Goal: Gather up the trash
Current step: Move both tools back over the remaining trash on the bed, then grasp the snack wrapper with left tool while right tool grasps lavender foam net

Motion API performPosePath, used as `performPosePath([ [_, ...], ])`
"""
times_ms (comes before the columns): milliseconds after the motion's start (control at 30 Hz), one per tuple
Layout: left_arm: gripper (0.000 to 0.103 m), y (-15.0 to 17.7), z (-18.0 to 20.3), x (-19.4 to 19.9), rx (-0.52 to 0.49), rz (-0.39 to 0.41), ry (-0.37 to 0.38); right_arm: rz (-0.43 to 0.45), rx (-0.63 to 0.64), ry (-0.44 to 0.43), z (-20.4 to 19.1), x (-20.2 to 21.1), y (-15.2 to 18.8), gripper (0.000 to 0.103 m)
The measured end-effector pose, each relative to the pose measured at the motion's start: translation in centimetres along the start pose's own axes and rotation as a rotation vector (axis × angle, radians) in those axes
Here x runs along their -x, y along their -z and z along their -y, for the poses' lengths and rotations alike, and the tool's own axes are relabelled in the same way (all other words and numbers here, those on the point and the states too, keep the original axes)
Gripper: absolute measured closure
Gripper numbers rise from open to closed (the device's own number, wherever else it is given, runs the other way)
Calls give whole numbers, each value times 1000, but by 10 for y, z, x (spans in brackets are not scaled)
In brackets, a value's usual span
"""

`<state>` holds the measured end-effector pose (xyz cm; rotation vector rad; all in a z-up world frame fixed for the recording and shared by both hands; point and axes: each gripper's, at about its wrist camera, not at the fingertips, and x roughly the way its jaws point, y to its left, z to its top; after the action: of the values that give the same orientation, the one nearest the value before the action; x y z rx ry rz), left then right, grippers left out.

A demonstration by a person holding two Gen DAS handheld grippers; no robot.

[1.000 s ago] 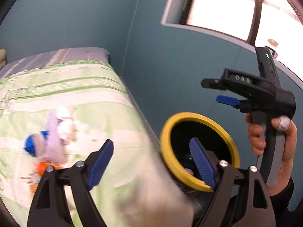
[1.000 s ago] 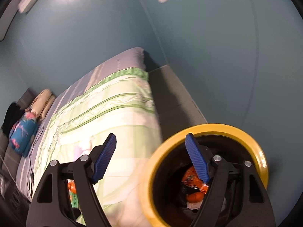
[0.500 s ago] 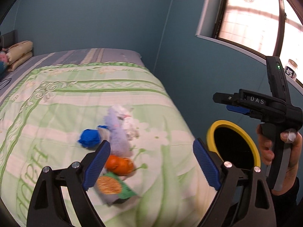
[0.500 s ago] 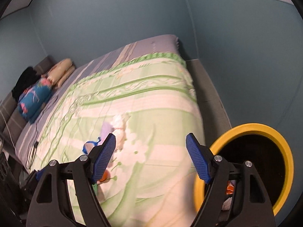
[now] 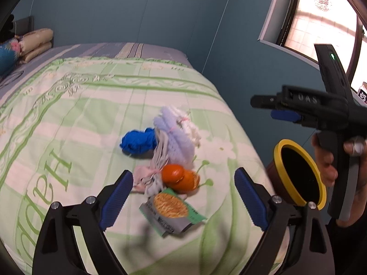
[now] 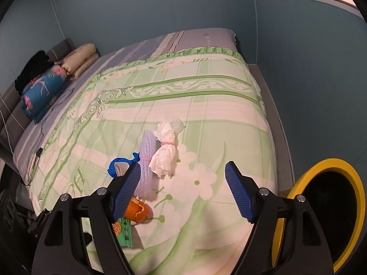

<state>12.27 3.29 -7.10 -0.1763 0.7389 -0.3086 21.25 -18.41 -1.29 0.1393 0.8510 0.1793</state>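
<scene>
Trash lies in a cluster on the green bedspread [image 5: 68, 119]: a green snack wrapper [image 5: 170, 213], orange peel [image 5: 180, 177], a blue crumpled piece [image 5: 138, 141], a lilac foam net [image 5: 174, 135] and a white tissue bundle [image 6: 164, 152]. My left gripper [image 5: 181, 199] is open and empty, hovering just above the wrapper and peel. My right gripper [image 6: 182, 191] is open and empty above the bed near the cluster [image 6: 146, 174]; it also shows in the left wrist view [image 5: 284, 108]. The yellow-rimmed bin [image 5: 300, 174] stands beside the bed at the right [image 6: 330, 215].
Pillows and a folded blue quilt [image 6: 43, 91] lie at the bed's head. A teal wall [image 5: 240, 45] runs close along the bed's right side, with a window [image 5: 321, 18] above. A narrow grey floor strip [image 6: 275, 123] separates bed and wall.
Both grippers have swung away from the bin's mouth to over the bed. The trash cluster is now between and below the fingers, and the bin sits off to the right.
</scene>
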Motion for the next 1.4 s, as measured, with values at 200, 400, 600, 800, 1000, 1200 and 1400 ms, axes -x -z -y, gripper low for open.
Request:
performPosePath([
  [200,17,11,-16,-12,28,-28,6,-46,24,8,-18,-36,-7,31],
  [400,17,21,-29,-26,61,-62,11,-97,43,-23,-36,-69,-10,32],
  [600,17,25,-29,-31,57,-74,23,-147,74,-62,-56,-90,-12,38],
  [800,17,27,-28,-37,53,-81,23,-211,86,-99,-70,-113,-12,43],
  [1000,19,29,-27,-41,49,-91,24,-266,84,-120,-78,-134,-10,48],
  [1200,27,30,-29,-49,55,-110,30,-291,88,-121,-81,-148,-8,51],
  [1400,40,32,-27,-59,47,-143,31,-311,97,-114,-83,-159,-5,52],
])
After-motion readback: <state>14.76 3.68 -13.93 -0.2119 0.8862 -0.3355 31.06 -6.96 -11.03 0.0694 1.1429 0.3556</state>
